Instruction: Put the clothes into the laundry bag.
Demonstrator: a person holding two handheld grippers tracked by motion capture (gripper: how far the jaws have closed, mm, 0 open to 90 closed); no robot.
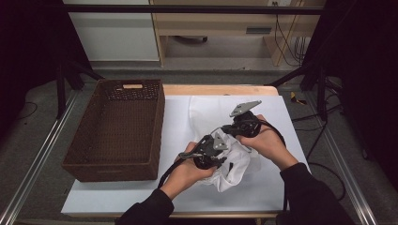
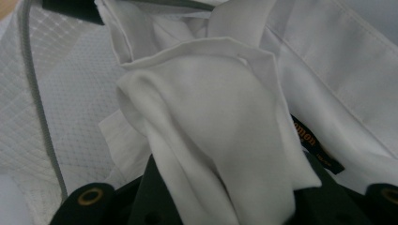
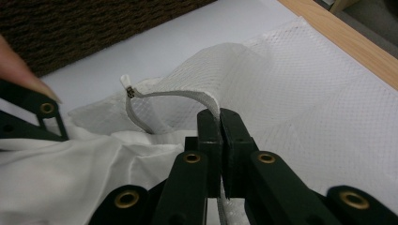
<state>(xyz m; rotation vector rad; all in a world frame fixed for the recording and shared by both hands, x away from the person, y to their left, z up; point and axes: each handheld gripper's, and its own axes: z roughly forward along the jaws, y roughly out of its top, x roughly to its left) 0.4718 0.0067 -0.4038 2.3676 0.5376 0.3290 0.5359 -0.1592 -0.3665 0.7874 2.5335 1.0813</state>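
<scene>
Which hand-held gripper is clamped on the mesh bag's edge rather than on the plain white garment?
The right hand-held gripper: its jaws pinch the mesh bag edge by the zipper. The left hand-held gripper holds the plain white garment.

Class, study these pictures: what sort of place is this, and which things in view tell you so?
Probably a lab or recording workstation, not a home: a white-topped table inside a metal rail frame, dark curtains at both sides, and loose cables by plain wooden furniture behind.
</scene>
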